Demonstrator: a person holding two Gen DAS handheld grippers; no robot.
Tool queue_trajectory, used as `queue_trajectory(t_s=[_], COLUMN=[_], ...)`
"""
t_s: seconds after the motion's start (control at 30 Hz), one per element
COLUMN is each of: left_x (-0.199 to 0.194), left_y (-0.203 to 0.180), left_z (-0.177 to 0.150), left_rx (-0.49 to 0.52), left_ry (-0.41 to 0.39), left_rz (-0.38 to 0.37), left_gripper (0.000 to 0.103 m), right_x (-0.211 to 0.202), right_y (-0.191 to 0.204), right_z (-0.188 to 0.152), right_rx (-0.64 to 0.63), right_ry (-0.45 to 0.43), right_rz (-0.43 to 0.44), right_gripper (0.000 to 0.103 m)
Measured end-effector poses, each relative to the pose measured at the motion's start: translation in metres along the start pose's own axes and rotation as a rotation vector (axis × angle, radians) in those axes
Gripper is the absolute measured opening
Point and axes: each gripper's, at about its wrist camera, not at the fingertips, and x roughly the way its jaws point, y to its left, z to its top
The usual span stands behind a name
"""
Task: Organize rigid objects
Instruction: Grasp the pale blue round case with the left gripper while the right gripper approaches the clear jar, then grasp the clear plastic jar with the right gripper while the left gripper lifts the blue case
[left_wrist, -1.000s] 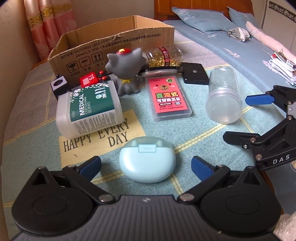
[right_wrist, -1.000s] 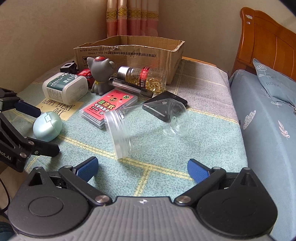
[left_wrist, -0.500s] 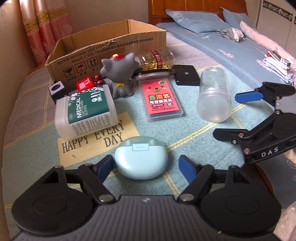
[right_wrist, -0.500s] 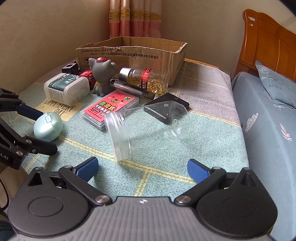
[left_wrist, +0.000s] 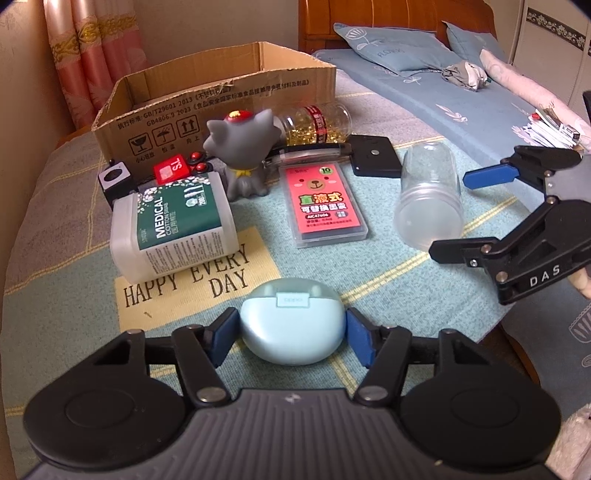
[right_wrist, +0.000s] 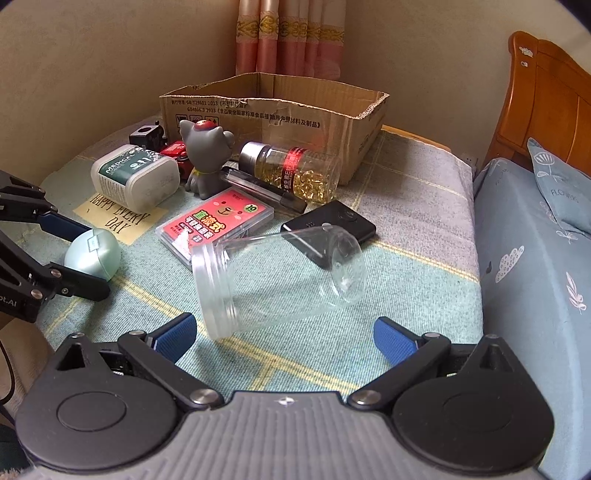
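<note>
The left gripper (left_wrist: 291, 334) grasps the pale blue earbud case (left_wrist: 291, 320), both blue pads (left_wrist: 224, 335) pressed against its sides; the case rests on the checked cloth (left_wrist: 66, 295) just below the "HAPPY EVERY DAY" patch (left_wrist: 192, 280). The right gripper (right_wrist: 284, 334) is released, jaws spread wide, with the clear plastic jar (right_wrist: 277, 277) lying on its side just ahead of them, untouched. The open cardboard box (left_wrist: 221, 99) stands behind the medical cotton container (left_wrist: 173, 225), grey cat figurine (left_wrist: 242, 147) and red card case (left_wrist: 323, 205).
</note>
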Motion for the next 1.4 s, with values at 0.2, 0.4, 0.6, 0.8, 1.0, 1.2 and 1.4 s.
queue_trajectory(t_s=[0.2, 0.4, 0.6, 0.8, 1.0, 1.2, 1.4], left_x=[0.001, 0.002, 0.003, 0.003, 0.002, -0.004, -0.017], left_y=[0.0, 0.001, 0.0, 0.001, 0.002, 0.006, 0.01], left_z=[0.001, 0.004, 0.007, 0.009, 0.01, 0.012, 0.021], left_rx=[-0.007, -0.004, 0.034, 0.06, 0.072, 0.071, 0.066], left_ry=[0.004, 0.014, 0.026, 0.037, 0.042, 0.029, 0.003], left_rz=[0.012, 0.002, -0.008, -0.019, -0.02, -0.016, -0.019], left_gripper=[0.067, 0.063, 0.061, 0.061, 0.06, 0.06, 0.06], right_x=[0.011, 0.021, 0.023, 0.02, 0.015, 0.012, 0.009], right_y=[0.0, 0.008, 0.012, 0.012, 0.015, 0.017, 0.019], right_z=[0.015, 0.027, 0.035, 0.039, 0.043, 0.048, 0.057], right_rx=[-0.114, -0.197, -0.231, -0.196, -0.182, -0.158, -0.128], right_ry=[0.001, 0.017, 0.046, 0.063, 0.059, 0.054, 0.048], right_rz=[0.02, 0.055, 0.067, 0.071, 0.057, 0.032, 0.004], right_gripper=[0.103, 0.103, 0.098, 0.098, 0.098, 0.098, 0.098])
